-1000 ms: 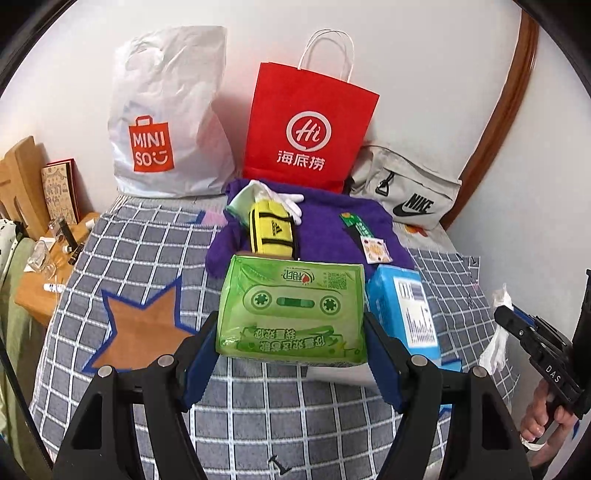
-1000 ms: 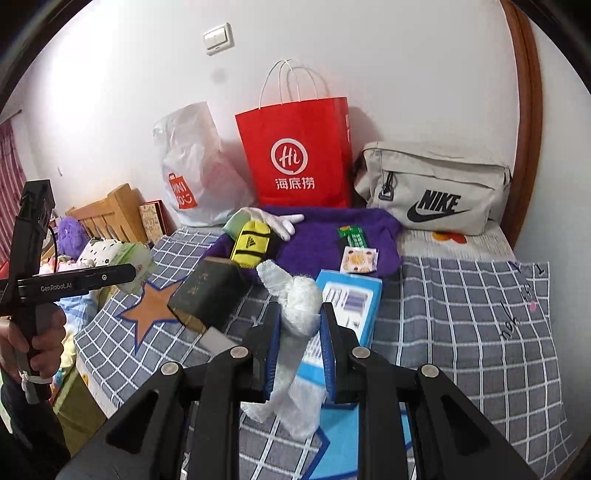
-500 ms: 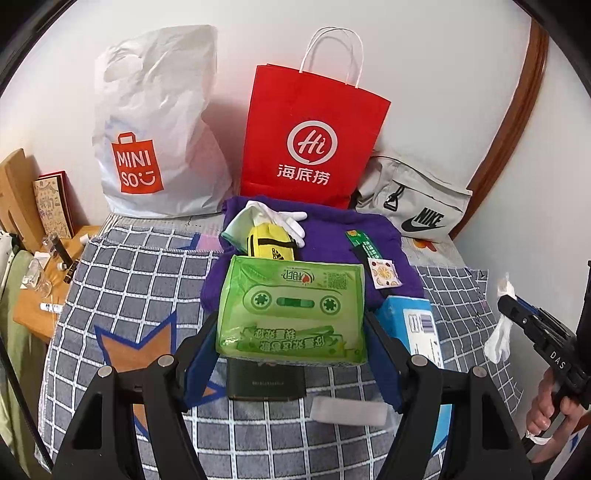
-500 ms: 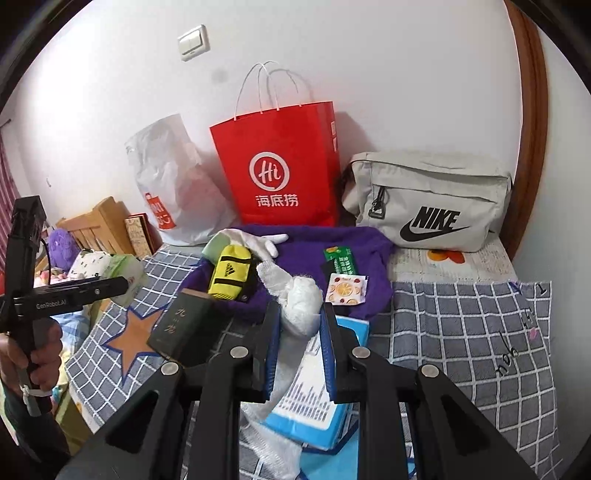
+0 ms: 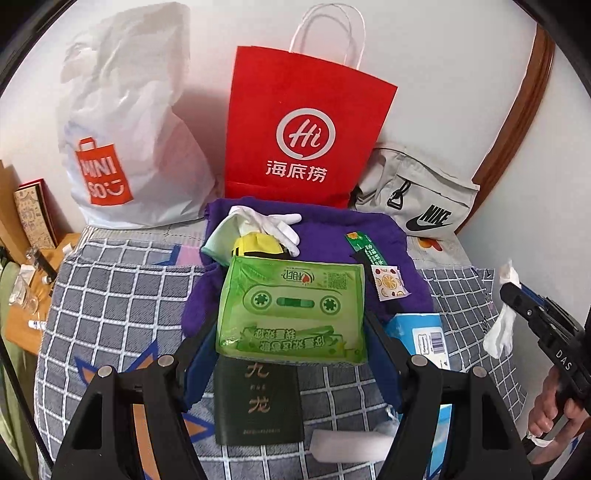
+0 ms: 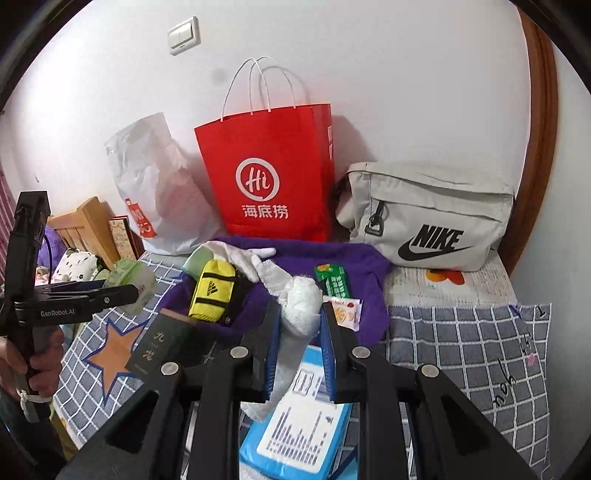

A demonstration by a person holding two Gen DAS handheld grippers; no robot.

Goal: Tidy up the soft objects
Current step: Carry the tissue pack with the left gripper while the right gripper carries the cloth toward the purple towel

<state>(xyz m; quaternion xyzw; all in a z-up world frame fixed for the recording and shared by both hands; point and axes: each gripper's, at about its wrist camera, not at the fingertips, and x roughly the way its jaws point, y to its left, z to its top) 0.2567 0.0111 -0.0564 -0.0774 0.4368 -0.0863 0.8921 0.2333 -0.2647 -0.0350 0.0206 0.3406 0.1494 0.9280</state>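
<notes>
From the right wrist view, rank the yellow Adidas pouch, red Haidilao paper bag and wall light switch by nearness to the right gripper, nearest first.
1. Yellow Adidas pouch: on the purple cloth, just left of the right gripper.
2. Red Haidilao paper bag: standing at the wall, behind the cloth.
3. Wall light switch: high on the wall, upper left.

The left gripper (image 5: 291, 332) clamps a green plastic tissue pack (image 5: 291, 314) printed with a cassette, above a dark green booklet (image 5: 258, 402) lying on the grey checked bedspread (image 5: 110, 295). Behind lie a purple cloth (image 5: 332, 236), a white glove (image 5: 273, 225), and a red paper bag (image 5: 303, 136) against the wall
</notes>
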